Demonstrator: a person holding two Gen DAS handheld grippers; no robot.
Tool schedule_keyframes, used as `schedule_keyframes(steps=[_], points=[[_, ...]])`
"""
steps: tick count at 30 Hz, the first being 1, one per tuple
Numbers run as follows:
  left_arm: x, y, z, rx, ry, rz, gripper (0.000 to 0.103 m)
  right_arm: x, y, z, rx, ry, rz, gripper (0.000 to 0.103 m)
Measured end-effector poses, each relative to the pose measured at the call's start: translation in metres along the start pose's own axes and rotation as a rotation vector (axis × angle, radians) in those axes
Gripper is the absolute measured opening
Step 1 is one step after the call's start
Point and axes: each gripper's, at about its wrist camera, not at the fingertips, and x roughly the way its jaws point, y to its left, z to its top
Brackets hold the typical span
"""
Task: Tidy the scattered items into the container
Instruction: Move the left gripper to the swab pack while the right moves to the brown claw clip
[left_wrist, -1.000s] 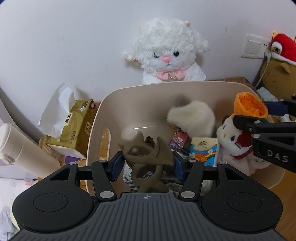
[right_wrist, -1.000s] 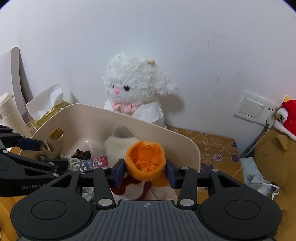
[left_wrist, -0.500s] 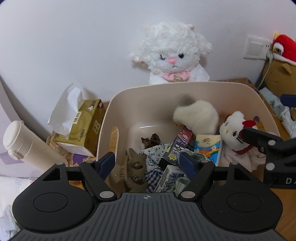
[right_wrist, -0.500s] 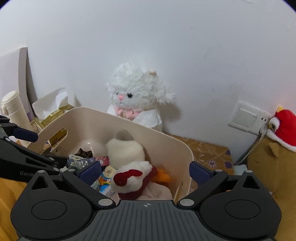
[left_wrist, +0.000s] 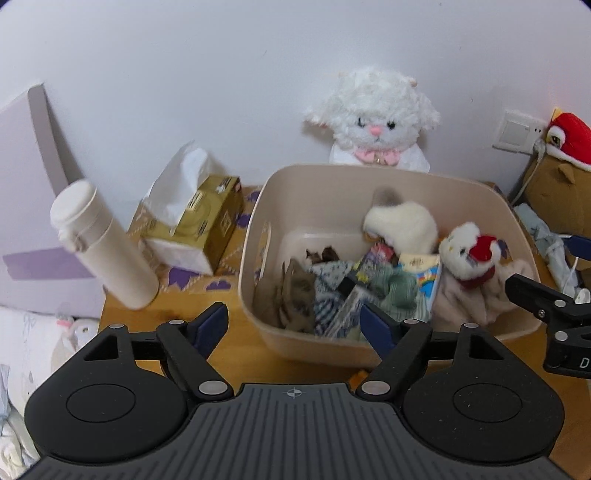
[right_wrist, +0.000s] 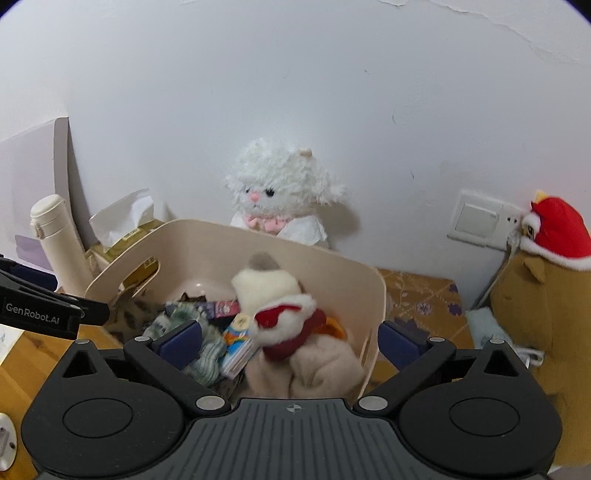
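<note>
A beige plastic bin (left_wrist: 255, 243) (right_wrist: 207, 236) stands on the wooden table and holds several items: a brown hair claw (left_wrist: 291, 295), a white plush with a red bow (left_wrist: 467, 251) (right_wrist: 284, 317), a cream fluffy toy (left_wrist: 400, 225) (right_wrist: 264, 286), small cartons and cloths. An orange item (right_wrist: 334, 326) peeks out beside the plush. My left gripper (left_wrist: 293, 325) is open and empty, above the bin's near rim. My right gripper (right_wrist: 290, 338) is open and empty over the bin's right side.
A white lamb plush (left_wrist: 373, 122) (right_wrist: 277, 192) sits behind the bin against the wall. A tissue box (left_wrist: 207, 221) and a cream flask (left_wrist: 103, 243) stand to the left. A brown plush with a red hat (right_wrist: 546, 258) and a wall socket (right_wrist: 478, 218) are at the right.
My left gripper opened and let the brown hair claw fall into the bin. My right gripper opened and dropped the orange item beside the plush. Both grippers pulled back and up.
</note>
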Motion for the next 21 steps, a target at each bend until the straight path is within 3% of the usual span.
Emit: schedule_keyframes(steps=[14,21], points=[[0.015,0.003,-0.067,0.082,0.146,-0.022,0.08,0.004,0.036,-0.067,-0.023,0.154,0.053,0.103],[0.019,0.009,-0.092,0.074,0.204,-0.018,0.08,0.016,0.057,-0.092,-0.048,0.216,0.071,0.103]])
